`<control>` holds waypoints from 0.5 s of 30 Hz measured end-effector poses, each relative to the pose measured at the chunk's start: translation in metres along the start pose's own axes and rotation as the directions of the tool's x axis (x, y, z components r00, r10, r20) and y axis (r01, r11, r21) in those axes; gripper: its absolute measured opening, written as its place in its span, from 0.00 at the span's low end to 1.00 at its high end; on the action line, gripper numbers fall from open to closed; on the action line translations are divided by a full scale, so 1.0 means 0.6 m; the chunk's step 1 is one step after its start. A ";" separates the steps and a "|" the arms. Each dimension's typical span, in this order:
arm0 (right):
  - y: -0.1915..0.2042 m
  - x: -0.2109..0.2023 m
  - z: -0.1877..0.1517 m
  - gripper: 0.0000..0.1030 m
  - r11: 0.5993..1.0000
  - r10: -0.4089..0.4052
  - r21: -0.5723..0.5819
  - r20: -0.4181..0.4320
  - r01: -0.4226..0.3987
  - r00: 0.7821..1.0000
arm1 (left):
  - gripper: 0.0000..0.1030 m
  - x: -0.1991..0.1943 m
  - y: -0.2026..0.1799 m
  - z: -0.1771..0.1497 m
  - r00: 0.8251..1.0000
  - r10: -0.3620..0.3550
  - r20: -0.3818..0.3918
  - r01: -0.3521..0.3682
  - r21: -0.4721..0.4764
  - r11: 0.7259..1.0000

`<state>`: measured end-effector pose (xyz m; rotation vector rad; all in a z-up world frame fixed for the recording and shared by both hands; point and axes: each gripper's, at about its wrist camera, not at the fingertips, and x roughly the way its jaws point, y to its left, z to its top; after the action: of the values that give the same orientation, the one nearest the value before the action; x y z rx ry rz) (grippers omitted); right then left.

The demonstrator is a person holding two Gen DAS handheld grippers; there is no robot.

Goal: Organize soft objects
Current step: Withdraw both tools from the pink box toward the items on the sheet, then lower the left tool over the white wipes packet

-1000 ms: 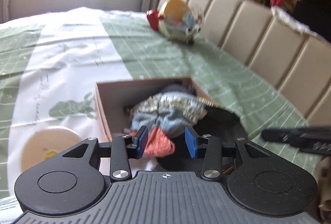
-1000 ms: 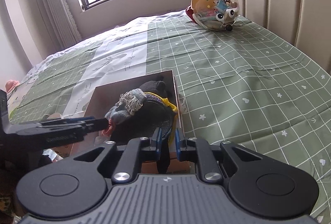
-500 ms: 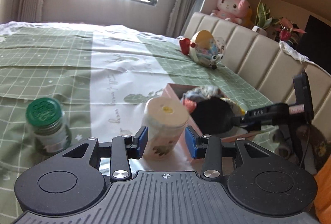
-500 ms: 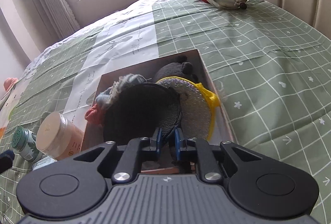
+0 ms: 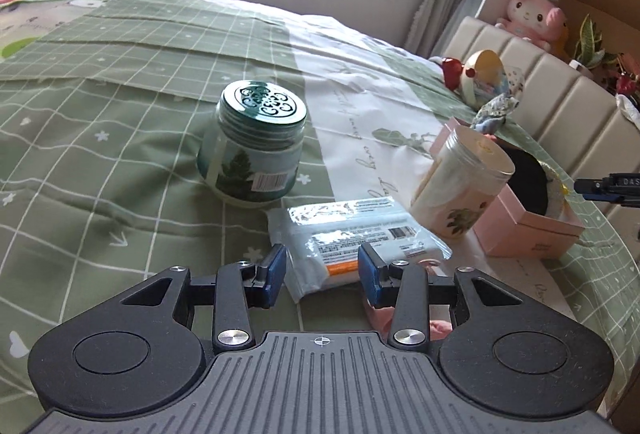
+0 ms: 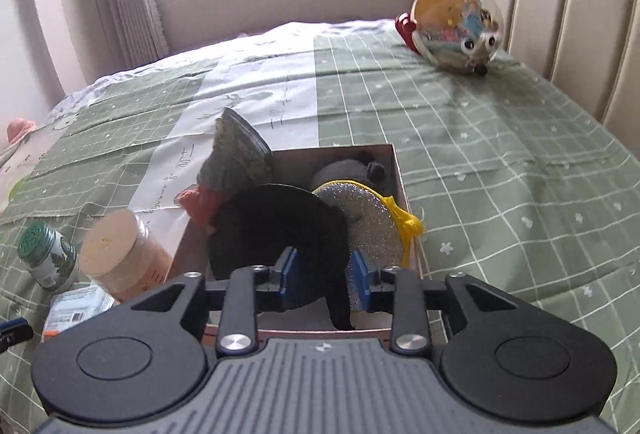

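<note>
**Left gripper lines up on the wipes pack; right gripper stands over the filled box**

The bed (image 5: 120, 81), under a green checked spread, carries everything. On it the pink box (image 5: 532, 226) sits toward the headboard side, already stuffed with soft things: a black round pad (image 6: 276, 234), a silver-and-yellow scrubber (image 6: 376, 230), a grey plush (image 6: 344, 169) at the back, and a bundle of grey and orange cloth (image 6: 224, 169) rising over the box's left wall. Just beside the box leans a cream jar (image 5: 460, 185), tilted, and well left of it a green-lidded jar (image 5: 252, 149) stands upright.

The flat wipes pack (image 5: 352, 234) lies on the spread directly ahead of the left gripper (image 5: 323, 276), its near end between the spread blue pads, which do not appear to touch it. Its long axis runs away from the gripper and slants right, toward the box. That is the relation that matters: the left gripper is much the nearer, and a pinch would close across the pack's short width.

The right gripper (image 6: 325, 285) hangs above the near edge of the box, fingers parted, with the black pad's edge between them; nothing looks clamped.

A clear ball toy (image 6: 456, 29) rests by the headboard, well apart.
</note>
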<state>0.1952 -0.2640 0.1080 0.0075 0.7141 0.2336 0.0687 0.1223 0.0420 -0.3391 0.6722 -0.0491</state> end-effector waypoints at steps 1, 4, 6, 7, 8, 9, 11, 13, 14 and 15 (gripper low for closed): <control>0.011 -0.007 -0.010 0.41 1.000 0.007 -0.013 0.007 -0.007 1.000 | 0.42 0.001 0.003 -0.004 1.000 -0.003 0.001 0.003 -0.004 1.000; 0.047 -0.015 -0.054 0.44 0.998 0.046 -0.040 0.005 -0.046 0.999 | 0.42 -0.002 0.010 -0.010 1.000 -0.004 0.010 0.004 -0.008 1.000; 0.078 -0.012 -0.088 0.44 0.995 0.061 -0.073 -0.001 -0.061 0.998 | 0.42 -0.004 0.015 -0.011 1.000 -0.002 0.011 0.002 -0.014 1.000; 0.095 -0.010 -0.104 0.44 0.993 0.063 -0.095 -0.003 -0.063 0.998 | 0.42 -0.002 0.018 -0.010 1.000 -0.002 0.011 0.002 -0.019 1.000; 0.113 -0.008 -0.119 0.44 0.990 0.066 -0.123 -0.005 -0.066 0.998 | 0.42 -0.003 0.019 -0.010 1.000 -0.002 0.011 0.003 -0.022 1.000; 0.126 -0.006 -0.130 0.44 0.987 0.071 -0.144 -0.008 -0.071 0.997 | 0.42 -0.003 0.019 -0.009 1.000 -0.003 0.012 0.004 -0.024 1.000; 0.153 -0.004 -0.154 0.44 0.980 0.094 -0.174 -0.014 -0.095 0.995 | 0.42 -0.006 0.018 -0.008 1.000 -0.007 0.019 0.007 -0.024 1.000; 0.170 -0.003 -0.172 0.44 0.976 0.128 -0.173 -0.023 -0.130 0.991 | 0.42 -0.007 0.013 -0.007 1.000 -0.011 0.028 0.011 -0.013 1.000; 0.176 -0.002 -0.179 0.44 0.975 0.147 -0.167 -0.029 -0.150 0.989 | 0.42 -0.006 0.009 -0.006 1.000 -0.011 0.026 0.011 -0.005 1.000; 0.182 -0.001 -0.185 0.44 0.972 0.163 -0.165 -0.037 -0.166 0.986 | 0.42 -0.004 0.006 -0.004 1.000 -0.012 0.023 0.012 0.003 1.000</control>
<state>0.0999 -0.1658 0.0341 -0.0966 0.7156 0.4529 0.0649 0.1255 0.0402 -0.3410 0.6477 -0.0576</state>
